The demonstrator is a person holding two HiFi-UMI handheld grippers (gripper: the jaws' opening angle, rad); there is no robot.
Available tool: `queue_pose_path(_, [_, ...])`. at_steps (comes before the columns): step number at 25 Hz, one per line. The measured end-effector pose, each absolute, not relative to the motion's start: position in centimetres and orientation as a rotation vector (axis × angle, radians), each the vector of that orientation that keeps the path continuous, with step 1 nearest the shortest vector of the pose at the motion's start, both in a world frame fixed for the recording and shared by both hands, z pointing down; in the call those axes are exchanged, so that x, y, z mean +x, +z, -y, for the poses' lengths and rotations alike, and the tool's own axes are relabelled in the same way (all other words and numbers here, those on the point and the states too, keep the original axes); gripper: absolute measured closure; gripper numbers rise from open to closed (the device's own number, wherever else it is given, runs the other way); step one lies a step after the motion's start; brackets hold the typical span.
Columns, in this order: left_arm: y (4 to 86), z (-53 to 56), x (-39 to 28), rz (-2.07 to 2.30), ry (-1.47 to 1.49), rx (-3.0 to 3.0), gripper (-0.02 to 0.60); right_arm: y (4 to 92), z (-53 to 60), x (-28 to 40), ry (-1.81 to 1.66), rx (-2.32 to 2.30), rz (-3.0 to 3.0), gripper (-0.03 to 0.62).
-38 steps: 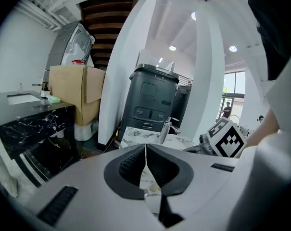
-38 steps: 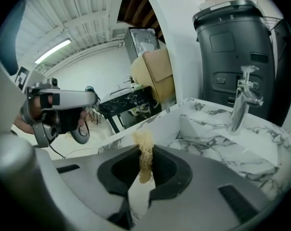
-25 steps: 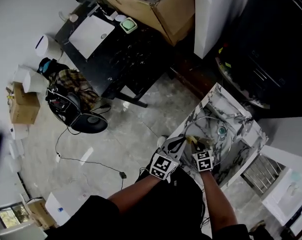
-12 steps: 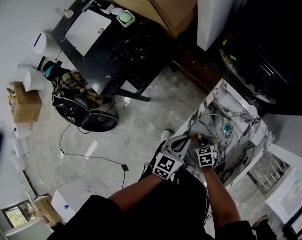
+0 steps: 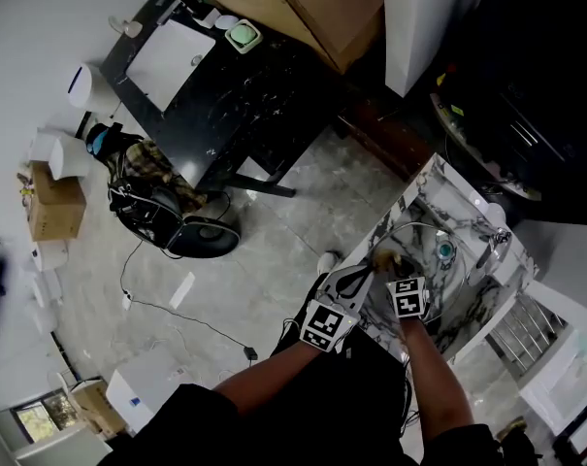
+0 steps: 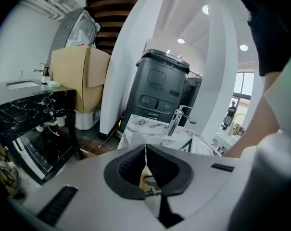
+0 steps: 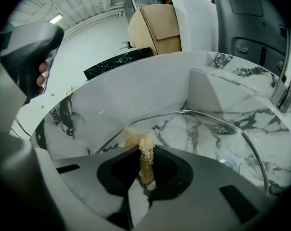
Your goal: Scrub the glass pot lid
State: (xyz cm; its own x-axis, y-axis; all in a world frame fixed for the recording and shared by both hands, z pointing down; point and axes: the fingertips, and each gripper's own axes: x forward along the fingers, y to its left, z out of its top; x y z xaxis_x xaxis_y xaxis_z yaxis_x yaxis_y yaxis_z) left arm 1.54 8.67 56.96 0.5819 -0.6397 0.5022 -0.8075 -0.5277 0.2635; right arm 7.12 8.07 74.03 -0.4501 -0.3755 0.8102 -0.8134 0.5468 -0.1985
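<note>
L claw [image 6: 145,153] pinches glass lid [image 7: 196,141] rim | R claw [image 7: 145,160] clamps scrubber [image 7: 135,137] | risk: my hard scrubbing could twist lid free

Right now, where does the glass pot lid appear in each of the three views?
Head view: glass pot lid at lower right, inside the marble sink.
Left gripper view: only a thin edge, pinched in the left gripper.
Right gripper view: centre-right, behind the scrub sponge.
Shared landmark: the marble sink.

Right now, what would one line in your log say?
left tool: shut on lid rim | right tool: shut on scrubber, at lid rim | place: marble sink
</note>
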Motion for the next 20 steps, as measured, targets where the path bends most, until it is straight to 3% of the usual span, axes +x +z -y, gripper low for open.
queue_pose_path(20, [57.4, -8.4, 2.2, 1.137, 0.487, 2.334, 0.56, 74.4, -5.3, 10.3, 0.786, 1.102, 2.038, 0.536])
